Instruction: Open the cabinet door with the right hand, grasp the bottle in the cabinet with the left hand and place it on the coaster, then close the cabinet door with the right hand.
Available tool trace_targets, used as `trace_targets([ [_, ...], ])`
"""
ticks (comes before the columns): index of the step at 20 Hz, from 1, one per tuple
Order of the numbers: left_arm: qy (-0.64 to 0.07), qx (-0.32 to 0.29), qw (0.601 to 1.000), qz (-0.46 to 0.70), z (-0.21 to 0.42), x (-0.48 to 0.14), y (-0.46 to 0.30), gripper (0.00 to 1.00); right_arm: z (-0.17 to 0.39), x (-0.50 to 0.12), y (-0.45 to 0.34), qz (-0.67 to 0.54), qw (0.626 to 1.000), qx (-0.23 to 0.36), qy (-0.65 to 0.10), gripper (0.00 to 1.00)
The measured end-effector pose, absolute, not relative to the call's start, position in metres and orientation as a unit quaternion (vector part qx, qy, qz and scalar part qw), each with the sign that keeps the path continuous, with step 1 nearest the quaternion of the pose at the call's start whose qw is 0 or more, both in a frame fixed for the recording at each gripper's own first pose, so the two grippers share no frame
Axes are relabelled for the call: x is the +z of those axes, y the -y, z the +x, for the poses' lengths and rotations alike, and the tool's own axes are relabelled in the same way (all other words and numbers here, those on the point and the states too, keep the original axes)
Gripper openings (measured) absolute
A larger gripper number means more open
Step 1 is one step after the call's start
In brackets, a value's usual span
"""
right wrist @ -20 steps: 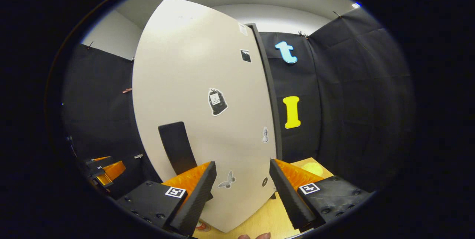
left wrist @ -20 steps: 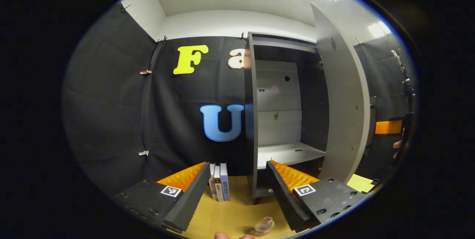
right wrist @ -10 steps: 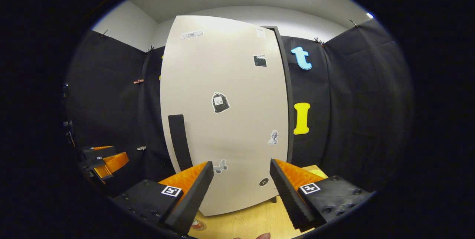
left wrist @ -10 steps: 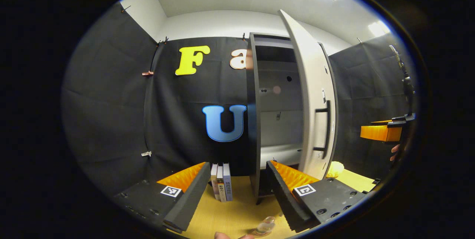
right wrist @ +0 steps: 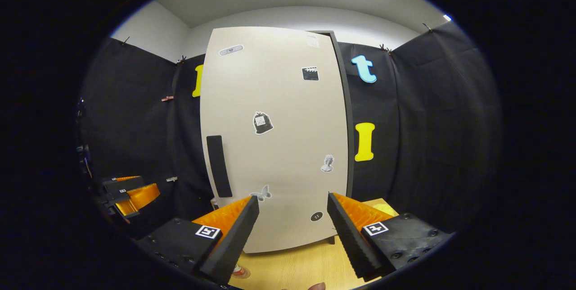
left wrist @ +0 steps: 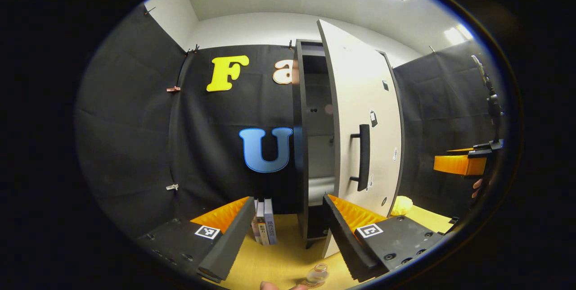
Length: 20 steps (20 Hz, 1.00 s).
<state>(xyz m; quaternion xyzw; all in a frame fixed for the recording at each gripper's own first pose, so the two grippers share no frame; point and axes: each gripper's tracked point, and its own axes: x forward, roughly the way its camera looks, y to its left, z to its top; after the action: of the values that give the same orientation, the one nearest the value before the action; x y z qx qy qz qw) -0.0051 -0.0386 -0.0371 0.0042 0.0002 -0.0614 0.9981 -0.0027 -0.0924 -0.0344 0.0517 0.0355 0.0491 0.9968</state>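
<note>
Two grippers: both hold nothing, jaws spread wide.
Left gripper: low over the yellowish wooden tabletop, fingers parted, pointing at the tall dark cabinet.
Right gripper: facing the front of the door, fingers parted and clear of it; in the left gripper view it appears far off at the right edge, with a fingertip of the person's hand below it.
Cabinet door: pale beige flat panel with a black vertical bar handle and small stickers; partly ajar, a narrow gap showing the grey inner shelves in the left gripper view.
Bottle: small clear bottle standing on the tabletop at the bottom edge of the left gripper view, just in front of the cabinet, outside it.
Coaster: small round red-and-white disc on the table behind the right gripper's left finger; whether the bottle sits on it cannot be told.
Books: three upright volumes left of the cabinet's foot.
Yellow object: soft lump on the table right of the door.
</note>
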Motion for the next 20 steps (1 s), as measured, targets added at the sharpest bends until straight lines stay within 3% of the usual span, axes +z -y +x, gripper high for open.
trace_targets([
  [20,0.002,-0.065,0.998,0.006,-0.019,-0.036,0.042,0.95,-0.02,-0.029,0.101,0.053,0.997,0.041,-0.038,0.98],
])
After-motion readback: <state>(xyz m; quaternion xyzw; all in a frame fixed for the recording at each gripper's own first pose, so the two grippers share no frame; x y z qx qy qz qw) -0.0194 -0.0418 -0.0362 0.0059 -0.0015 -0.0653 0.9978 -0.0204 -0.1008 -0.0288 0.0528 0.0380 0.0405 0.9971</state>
